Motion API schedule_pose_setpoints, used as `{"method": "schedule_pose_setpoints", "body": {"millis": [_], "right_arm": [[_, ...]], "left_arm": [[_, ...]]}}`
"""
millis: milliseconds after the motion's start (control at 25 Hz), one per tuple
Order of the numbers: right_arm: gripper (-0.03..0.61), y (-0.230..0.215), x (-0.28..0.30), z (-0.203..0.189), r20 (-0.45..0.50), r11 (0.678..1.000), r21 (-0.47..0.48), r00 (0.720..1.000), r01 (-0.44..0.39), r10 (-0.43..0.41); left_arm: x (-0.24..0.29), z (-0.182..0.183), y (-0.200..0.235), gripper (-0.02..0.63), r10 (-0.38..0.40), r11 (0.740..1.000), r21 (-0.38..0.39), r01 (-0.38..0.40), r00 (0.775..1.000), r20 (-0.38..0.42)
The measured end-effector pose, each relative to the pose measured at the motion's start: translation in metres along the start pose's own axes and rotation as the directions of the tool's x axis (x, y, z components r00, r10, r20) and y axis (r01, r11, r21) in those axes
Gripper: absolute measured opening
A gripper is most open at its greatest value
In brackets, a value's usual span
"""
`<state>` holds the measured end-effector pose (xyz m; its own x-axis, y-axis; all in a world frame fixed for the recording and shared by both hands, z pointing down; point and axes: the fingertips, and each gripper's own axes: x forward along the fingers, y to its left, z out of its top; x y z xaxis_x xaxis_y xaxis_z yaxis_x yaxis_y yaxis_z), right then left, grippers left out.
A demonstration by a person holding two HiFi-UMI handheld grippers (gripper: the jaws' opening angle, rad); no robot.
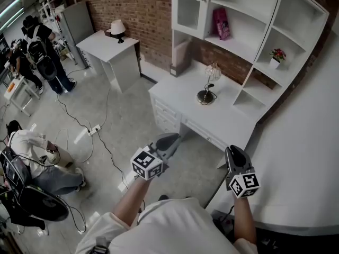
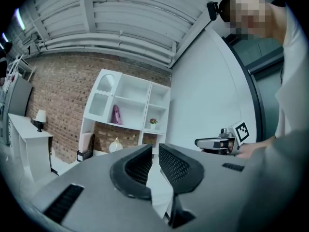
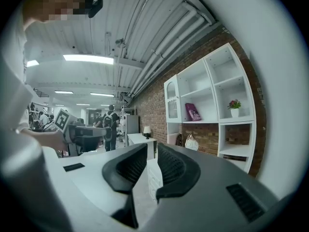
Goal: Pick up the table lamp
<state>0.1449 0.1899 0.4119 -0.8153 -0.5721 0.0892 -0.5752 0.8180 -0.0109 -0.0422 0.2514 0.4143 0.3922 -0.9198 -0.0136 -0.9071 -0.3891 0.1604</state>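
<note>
The table lamp (image 1: pixel 209 83), with a pale wire shade on a dark round base, stands on the white desk (image 1: pixel 180 97) under the shelf unit. It also shows small in the left gripper view as the lamp (image 2: pixel 116 145) and in the right gripper view as the lamp (image 3: pixel 191 142). My left gripper (image 1: pixel 172 138) and right gripper (image 1: pixel 233 150) hover in front of the desk, well short of the lamp. The left gripper (image 2: pixel 155 149) has its jaws a narrow gap apart with nothing between them. So does the right gripper (image 3: pixel 152 149).
A white shelf unit (image 1: pixel 249 46) holds a pink book (image 1: pixel 221 24) and a potted flower (image 1: pixel 276 57). A second small lamp (image 1: pixel 117 29) sits on a white table at the back. Cables and a power strip (image 1: pixel 94 130) lie on the floor; people work at left.
</note>
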Motion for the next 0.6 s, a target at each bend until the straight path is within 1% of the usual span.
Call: {"method": "schedule_pose_setpoints", "body": {"millis": [120, 280, 480, 520, 600], "right_arm": [[0.131, 0.002, 0.002, -0.001, -0.005, 1.0, -0.003, 1.0, 0.0, 0.0], [0.181, 0.0, 0.003, -0.002, -0.008, 1.0, 0.007, 1.0, 0.016, -0.016], [0.195, 0.006, 0.01, -0.005, -0.025, 1.0, 0.008, 1.0, 0.019, -0.019], [0.2, 0.008, 0.011, -0.006, -0.028, 1.0, 0.008, 0.999, 0.02, -0.02], [0.204, 0.011, 0.012, -0.008, -0.034, 1.0, 0.01, 0.999, 0.026, -0.025]], "left_arm": [[-0.001, -0.001, 0.003, 0.089, -0.005, 1.0, -0.017, 0.005, 1.0, 0.002], [-0.004, -0.002, 0.008, 0.101, -0.016, 0.999, -0.034, 0.016, 1.0, 0.003], [-0.008, 0.0, 0.019, 0.194, -0.013, 0.999, -0.043, 0.013, 1.0, 0.004], [-0.009, 0.0, 0.021, 0.208, -0.014, 0.999, -0.048, 0.014, 1.0, 0.004], [-0.012, -0.001, 0.023, 0.215, -0.02, 0.998, -0.057, 0.02, 1.0, 0.003]]}}
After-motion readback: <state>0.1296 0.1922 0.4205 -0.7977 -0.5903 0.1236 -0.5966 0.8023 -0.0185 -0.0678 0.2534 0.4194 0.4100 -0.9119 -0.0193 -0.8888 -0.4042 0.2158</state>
